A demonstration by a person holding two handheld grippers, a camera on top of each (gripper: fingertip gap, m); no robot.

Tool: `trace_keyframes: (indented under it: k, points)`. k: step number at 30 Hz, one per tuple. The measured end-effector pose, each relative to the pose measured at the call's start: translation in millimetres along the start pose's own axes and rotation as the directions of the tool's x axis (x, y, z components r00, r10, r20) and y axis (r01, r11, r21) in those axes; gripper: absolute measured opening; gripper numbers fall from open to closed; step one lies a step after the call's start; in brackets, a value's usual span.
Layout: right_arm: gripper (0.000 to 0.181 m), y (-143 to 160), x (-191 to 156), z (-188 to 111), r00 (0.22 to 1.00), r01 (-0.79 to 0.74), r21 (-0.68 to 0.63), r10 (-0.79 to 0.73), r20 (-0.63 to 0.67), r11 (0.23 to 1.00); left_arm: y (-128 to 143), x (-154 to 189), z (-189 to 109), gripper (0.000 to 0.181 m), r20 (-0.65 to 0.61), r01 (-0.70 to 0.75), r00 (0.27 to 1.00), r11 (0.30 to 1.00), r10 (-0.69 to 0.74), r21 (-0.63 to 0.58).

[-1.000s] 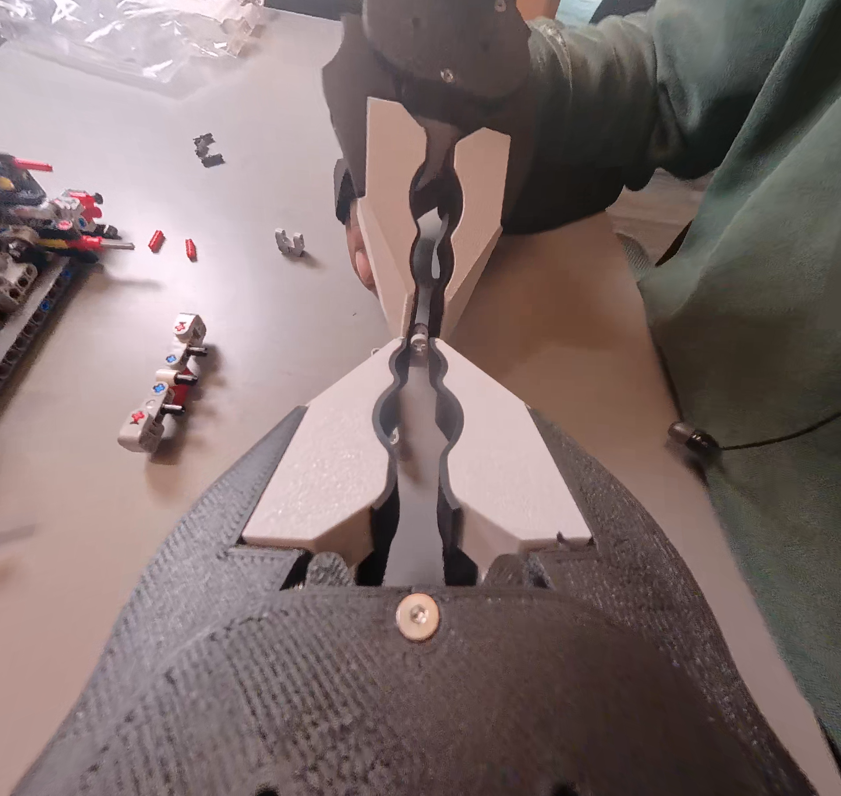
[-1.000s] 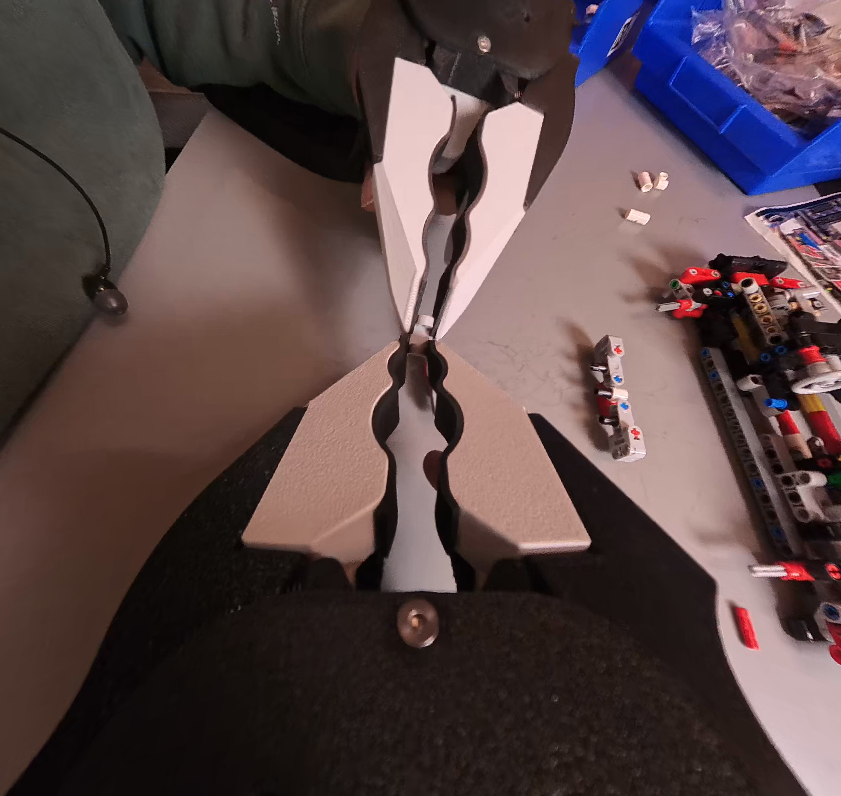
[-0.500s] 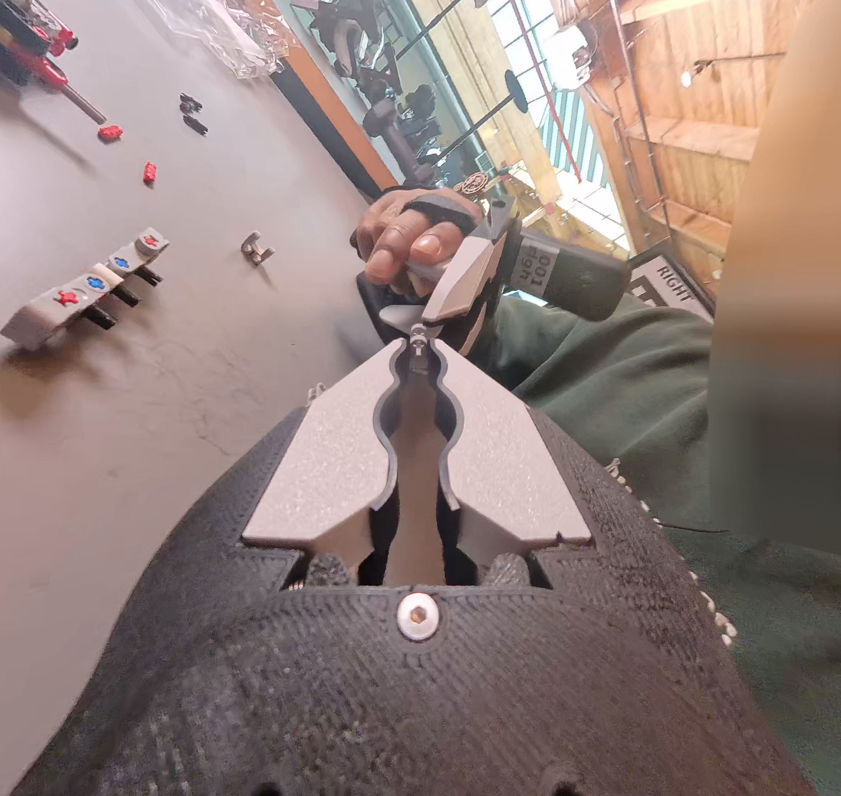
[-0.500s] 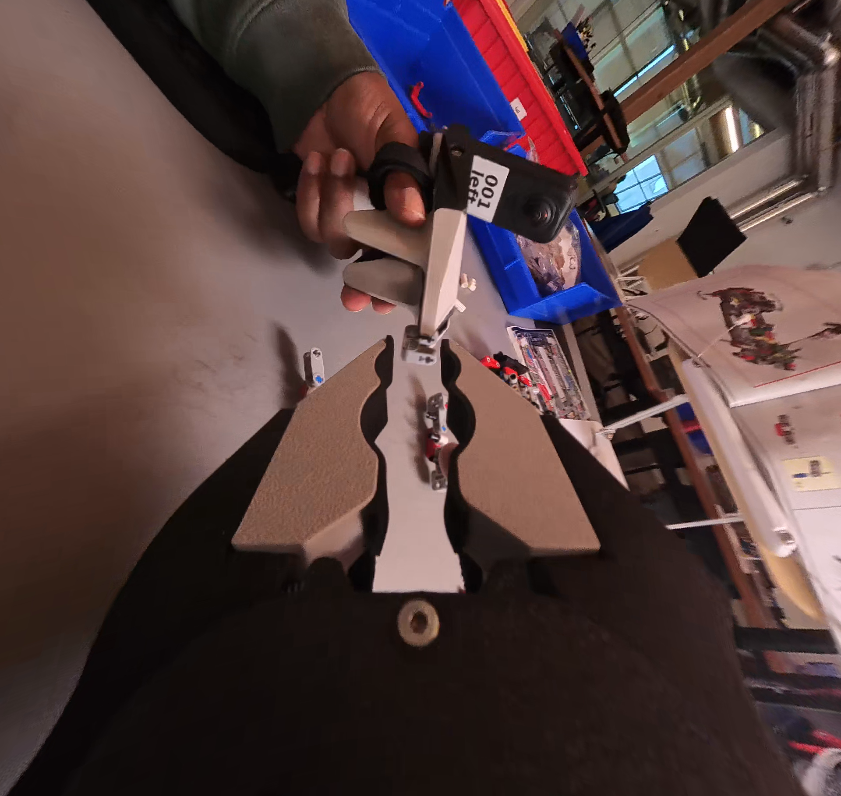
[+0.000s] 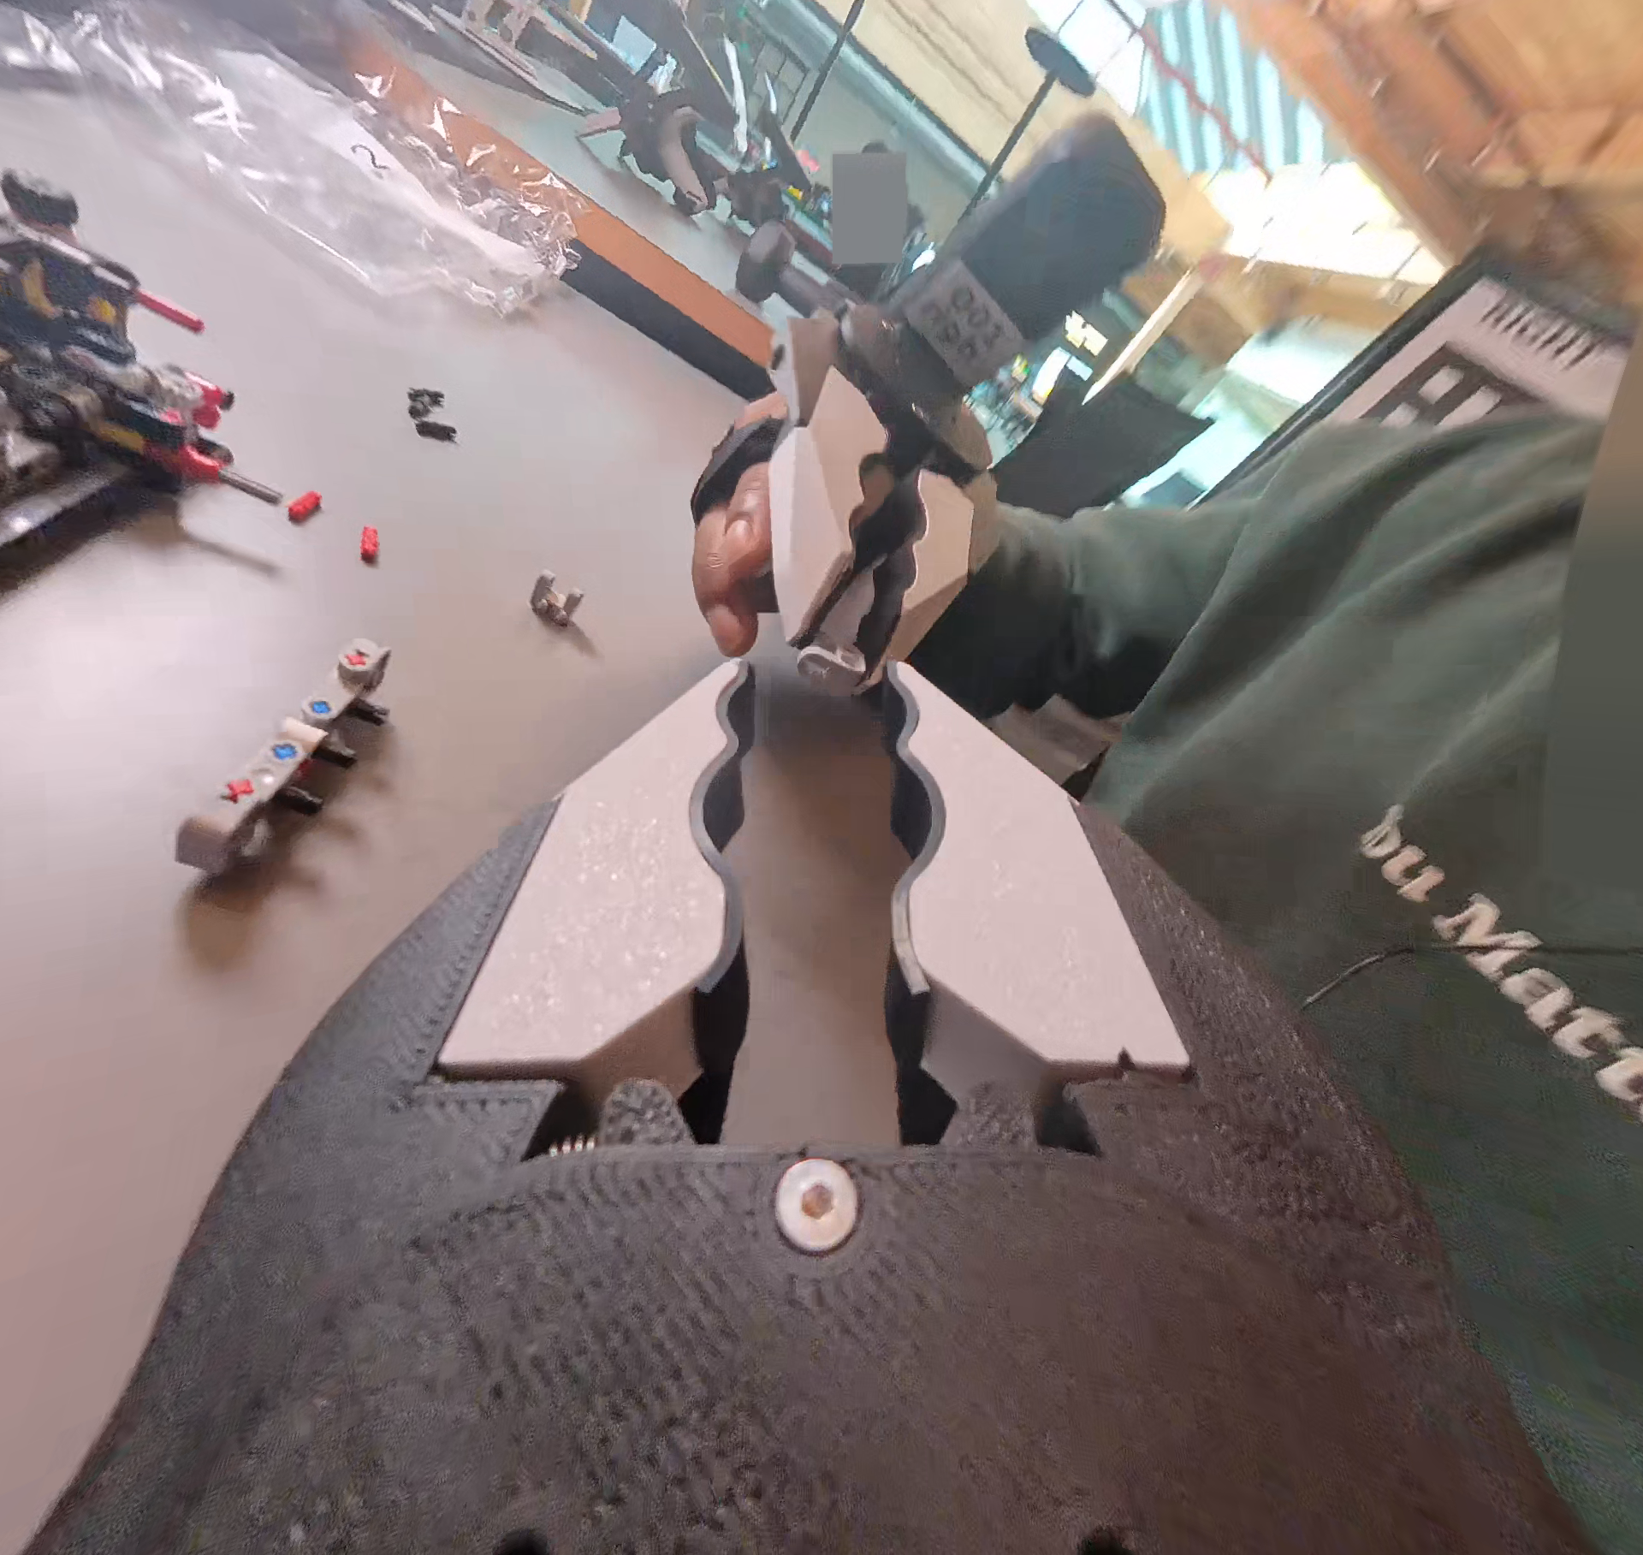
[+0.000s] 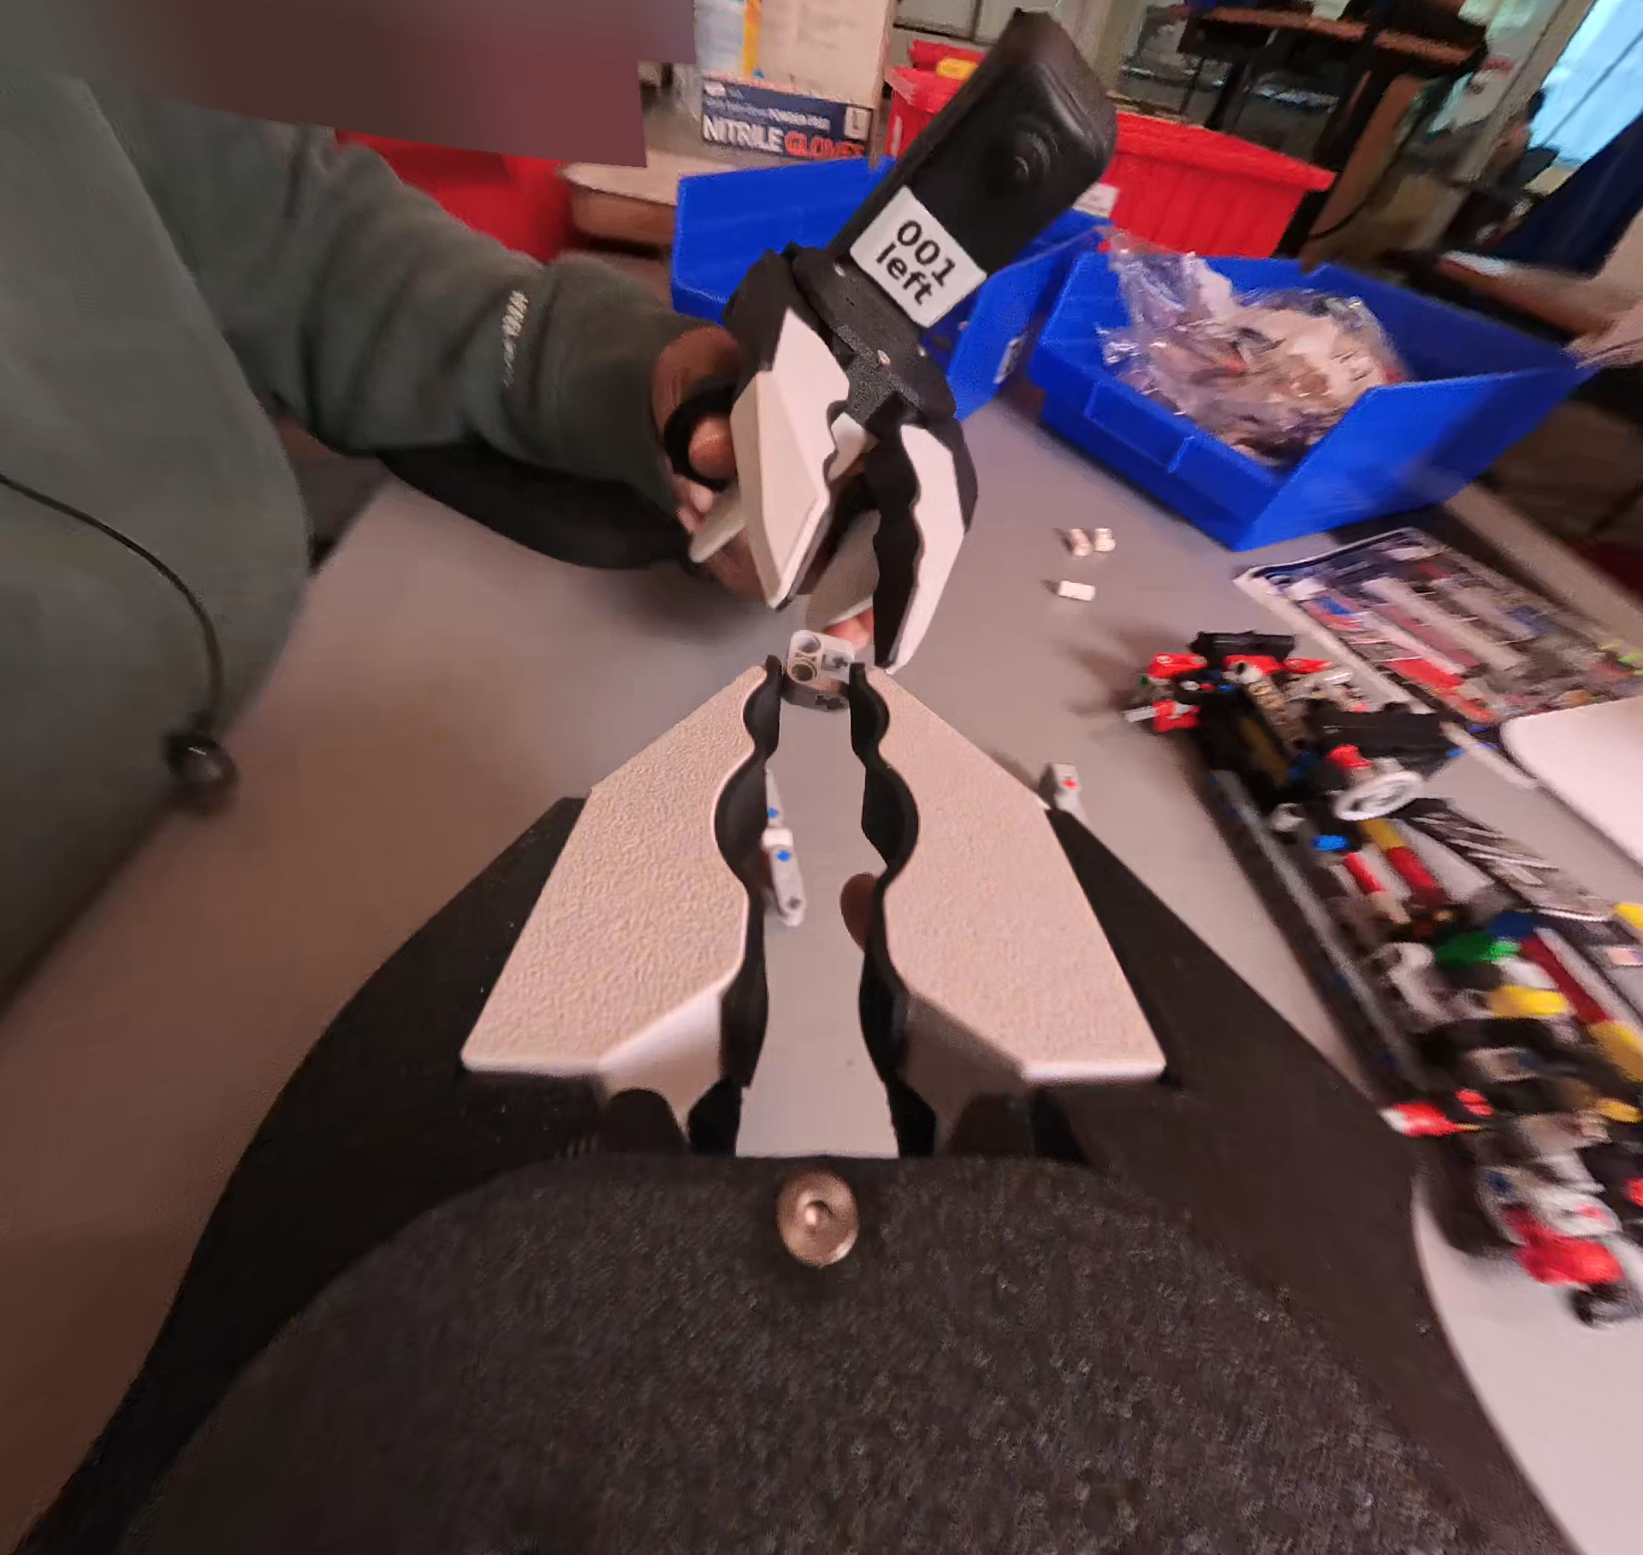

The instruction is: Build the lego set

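Two tools meet tip to tip above the grey bench (image 6: 498,623). The right tool (image 6: 816,678) pinches a small light-grey Technic connector piece (image 6: 813,657) at its very tips, round pin holes facing the right wrist camera. In the left wrist view the same piece (image 5: 831,666) shows at the right tool (image 5: 845,650), just ahead of the left tool (image 5: 816,684), whose fingers are spread with nothing between them.

This looks like a handover or regrip in mid-air. To do it well, I would bring the left tool square onto the free end of the piece, close fully, and only then loosen the right, since the piece is small and held by little surface; a skewed bite could flick it out.

Its long axis seems to run roughly along the right tool's fingers, though blur makes this uncertain.

On the bench lie a grey beam with red and blue pins (image 5: 284,752) and, well apart, the partly built black, red and yellow lego model (image 6: 1387,872).
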State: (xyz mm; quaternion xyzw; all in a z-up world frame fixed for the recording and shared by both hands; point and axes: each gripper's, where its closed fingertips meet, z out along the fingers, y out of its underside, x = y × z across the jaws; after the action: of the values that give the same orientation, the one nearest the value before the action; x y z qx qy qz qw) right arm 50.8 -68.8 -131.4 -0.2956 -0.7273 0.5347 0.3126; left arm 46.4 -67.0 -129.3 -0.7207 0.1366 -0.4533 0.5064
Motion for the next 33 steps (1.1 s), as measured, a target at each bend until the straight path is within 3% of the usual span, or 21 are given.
trace_keyframes:
  k: [6, 13, 21, 27, 33]
  points:
    - [0.014, -2.4, -16.2, 2.4, 0.984, -0.129, 0.029, 0.125, 0.125, 0.991, 17.3, 16.8, 10.8, 0.016, -0.015, -0.214, 0.977, 0.971, 0.213, -0.108]
    - [0.014, 4.8, -14.0, 3.6, 0.978, -0.164, 0.002, 0.163, 0.129, 0.986, 21.6, 9.9, 11.1, 0.013, 0.008, -0.16, 0.987, 0.977, 0.163, -0.141]
    - [0.013, 29.2, -13.6, 9.5, 0.995, -0.047, -0.136, 0.058, 0.078, 0.99, 40.4, -5.1, 11.5, 0.013, 0.061, -0.018, 0.998, 0.971, 0.034, -0.238]
    - [0.013, 39.8, -16.0, 10.9, 0.996, -0.008, -0.203, 0.026, 0.084, 0.979, 48.7, -9.3, 12.5, 0.013, 0.081, -0.034, 0.995, 0.958, 0.06, -0.286]
    - [0.012, 23.0, -16.4, 5.7, 0.987, -0.097, -0.104, 0.109, 0.119, 0.99, 37.3, 1.0, 12.0, 0.013, 0.039, -0.134, 0.988, 0.963, 0.147, -0.234]
